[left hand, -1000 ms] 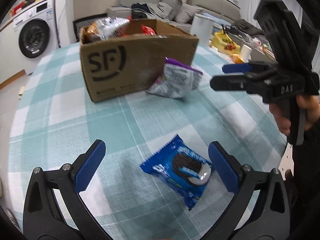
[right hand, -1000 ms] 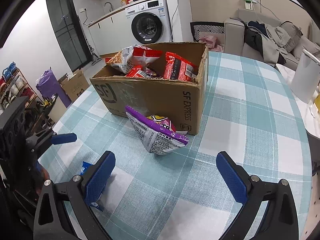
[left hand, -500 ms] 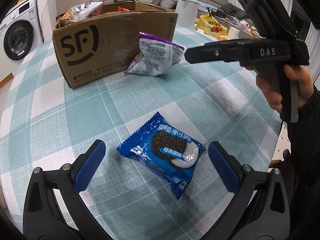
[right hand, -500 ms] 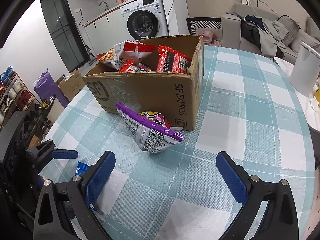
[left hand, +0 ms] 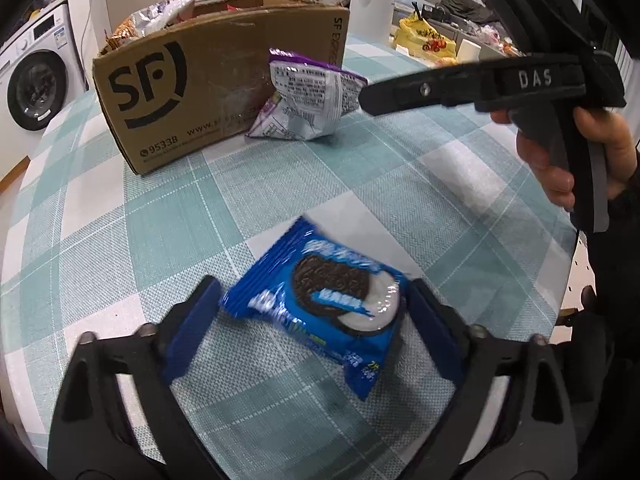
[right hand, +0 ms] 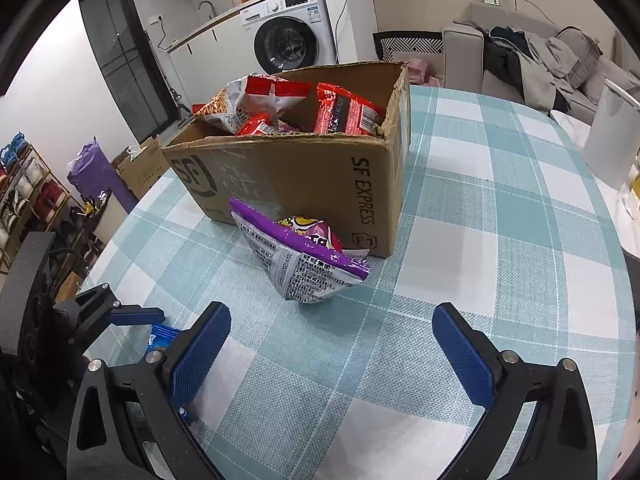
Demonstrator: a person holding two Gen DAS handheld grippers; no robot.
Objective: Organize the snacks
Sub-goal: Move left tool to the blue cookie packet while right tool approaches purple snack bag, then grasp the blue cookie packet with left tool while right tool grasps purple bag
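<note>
A blue Oreo packet (left hand: 320,300) lies on the checked tablecloth between the pads of my left gripper (left hand: 314,286). Its jaws are closing, and both pads touch the packet's ends and nudge it. In the right wrist view only a blue corner of the Oreo packet (right hand: 160,334) shows, beside the left gripper's fingertip (right hand: 136,314). My right gripper (right hand: 332,312) hovers open and empty over the cloth, a little short of a purple and silver snack bag (right hand: 304,264). That bag leans on the cardboard box (right hand: 300,176), which holds several red snack bags.
A hand (left hand: 560,160) holds the right gripper's handle just right of and above the Oreo packet. A white container (right hand: 612,144) and a yellow bag (left hand: 424,36) stand at the table's far right. The table's edge (left hand: 560,292) runs close on the right.
The left gripper sank toward the Oreo packet, and its jaws went from wide open to closed in on the packet's ends. The right gripper stayed nearly still.
</note>
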